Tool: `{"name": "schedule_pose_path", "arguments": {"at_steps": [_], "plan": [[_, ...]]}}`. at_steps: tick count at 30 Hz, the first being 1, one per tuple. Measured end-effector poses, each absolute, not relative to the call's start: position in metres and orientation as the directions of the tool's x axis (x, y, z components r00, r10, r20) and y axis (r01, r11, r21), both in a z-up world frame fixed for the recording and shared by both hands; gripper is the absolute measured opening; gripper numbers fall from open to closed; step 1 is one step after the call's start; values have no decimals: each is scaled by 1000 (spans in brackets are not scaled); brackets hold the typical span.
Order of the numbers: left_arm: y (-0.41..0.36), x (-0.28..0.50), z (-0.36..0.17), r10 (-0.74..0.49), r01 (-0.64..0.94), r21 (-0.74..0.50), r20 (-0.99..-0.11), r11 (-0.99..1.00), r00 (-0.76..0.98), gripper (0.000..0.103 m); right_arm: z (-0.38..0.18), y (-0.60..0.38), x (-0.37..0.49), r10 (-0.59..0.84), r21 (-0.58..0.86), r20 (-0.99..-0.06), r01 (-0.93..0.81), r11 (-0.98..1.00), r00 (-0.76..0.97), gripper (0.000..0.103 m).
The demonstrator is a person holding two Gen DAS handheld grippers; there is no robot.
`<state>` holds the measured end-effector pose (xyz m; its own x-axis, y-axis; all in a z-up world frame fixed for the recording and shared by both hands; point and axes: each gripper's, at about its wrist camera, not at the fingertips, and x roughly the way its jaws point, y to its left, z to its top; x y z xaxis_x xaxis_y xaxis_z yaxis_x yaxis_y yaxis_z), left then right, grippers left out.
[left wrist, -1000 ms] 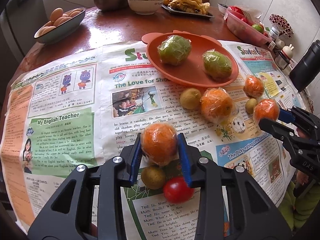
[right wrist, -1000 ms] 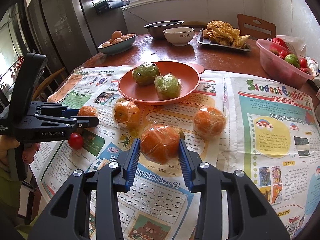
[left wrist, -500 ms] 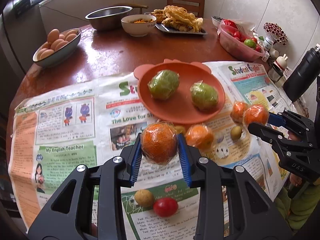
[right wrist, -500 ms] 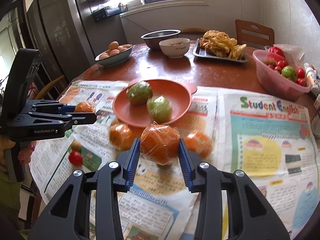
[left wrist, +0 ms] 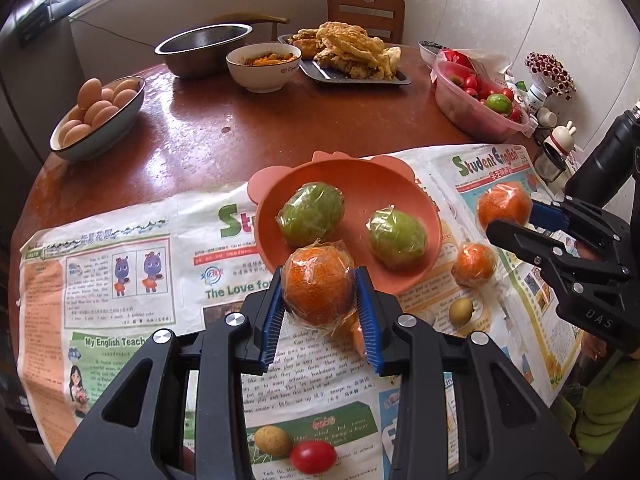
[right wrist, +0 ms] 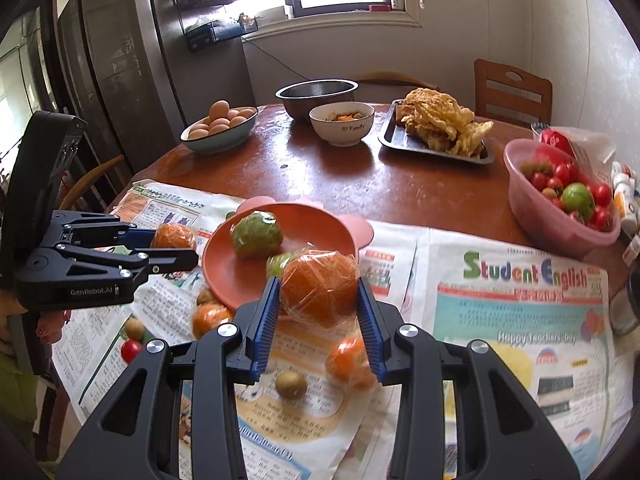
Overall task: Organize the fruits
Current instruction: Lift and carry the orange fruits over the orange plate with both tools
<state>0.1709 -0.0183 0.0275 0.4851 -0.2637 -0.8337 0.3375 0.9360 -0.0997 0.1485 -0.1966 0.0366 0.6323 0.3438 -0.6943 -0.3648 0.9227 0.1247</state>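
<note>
Counting: 2 green fruits (left wrist: pixel 312 214) on plate (left wrist: pixel 420 196), 4 oranges (left wrist: pixel 318 284).

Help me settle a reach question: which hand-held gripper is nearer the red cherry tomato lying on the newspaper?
Left. The left hand-held gripper, holding an orange, hangs close above the cherry tomato. The right hand-held gripper, gripping another orange, sits farther off, across the newspaper.

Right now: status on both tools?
Left tool shut on wrapped orange. Right tool likewise. Orange plate ahead, two green fruits inside.
</note>
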Motion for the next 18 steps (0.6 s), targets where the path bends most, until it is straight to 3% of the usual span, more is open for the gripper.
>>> {"name": "schedule_pose_path", "arguments": {"at_steps": [18], "plan": [[-26,196,5,-264,364,-101,-862,926,433,26,20,-177,214,389,139,-746,-446,884,540,37]]}}
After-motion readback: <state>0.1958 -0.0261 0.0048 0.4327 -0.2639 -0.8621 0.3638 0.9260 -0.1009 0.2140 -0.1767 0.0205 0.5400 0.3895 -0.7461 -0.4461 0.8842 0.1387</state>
